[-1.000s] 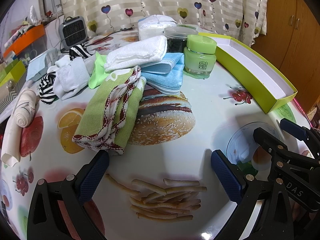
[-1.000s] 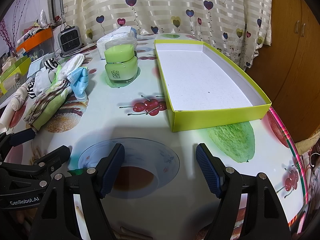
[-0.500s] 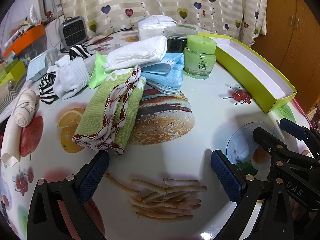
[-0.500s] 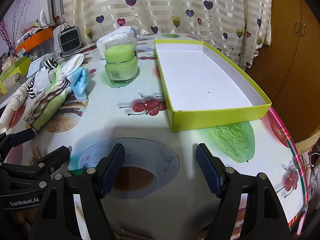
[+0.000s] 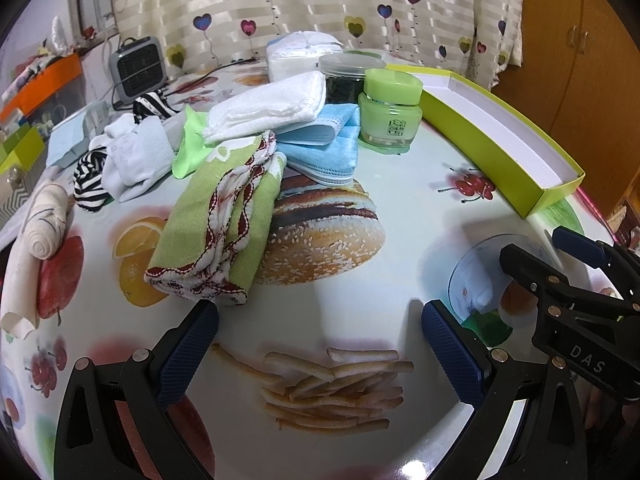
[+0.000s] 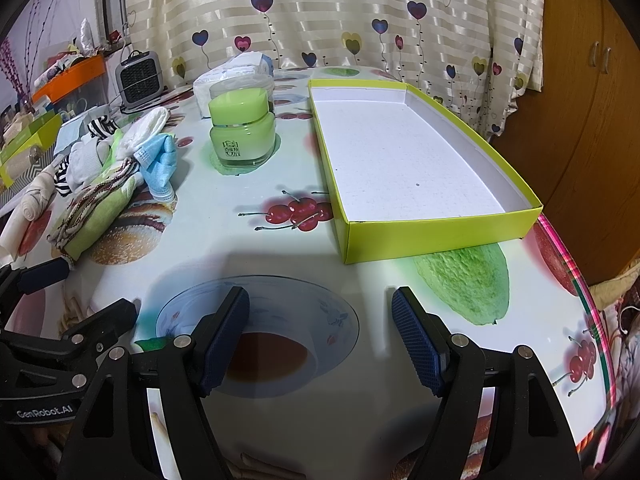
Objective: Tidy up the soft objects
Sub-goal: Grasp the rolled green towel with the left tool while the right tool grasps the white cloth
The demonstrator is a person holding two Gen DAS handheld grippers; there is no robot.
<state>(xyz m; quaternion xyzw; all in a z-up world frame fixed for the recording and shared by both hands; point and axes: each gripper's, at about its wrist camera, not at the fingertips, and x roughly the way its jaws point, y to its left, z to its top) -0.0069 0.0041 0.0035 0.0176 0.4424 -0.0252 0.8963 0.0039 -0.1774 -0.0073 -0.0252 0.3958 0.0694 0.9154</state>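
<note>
A heap of soft things lies on the printed tablecloth: a folded green cloth with red-white trim (image 5: 224,228), a white folded towel (image 5: 268,110), blue face masks (image 5: 324,148), white socks (image 5: 136,156), striped socks (image 5: 90,182) and a rolled beige cloth (image 5: 44,220). The heap also shows in the right wrist view (image 6: 100,176). A shallow lime box (image 6: 404,160) lies empty at the right. My left gripper (image 5: 320,354) is open and empty, just short of the green cloth. My right gripper (image 6: 320,340) is open and empty in front of the box.
A green jar (image 6: 242,134) stands between the heap and the box, with a dark clear-lidded jar (image 5: 346,76) and a tissue pack (image 5: 300,54) behind. A small grey heater (image 5: 138,64) and storage boxes (image 5: 40,80) stand at the far left. A wooden cupboard (image 6: 588,80) is at the right.
</note>
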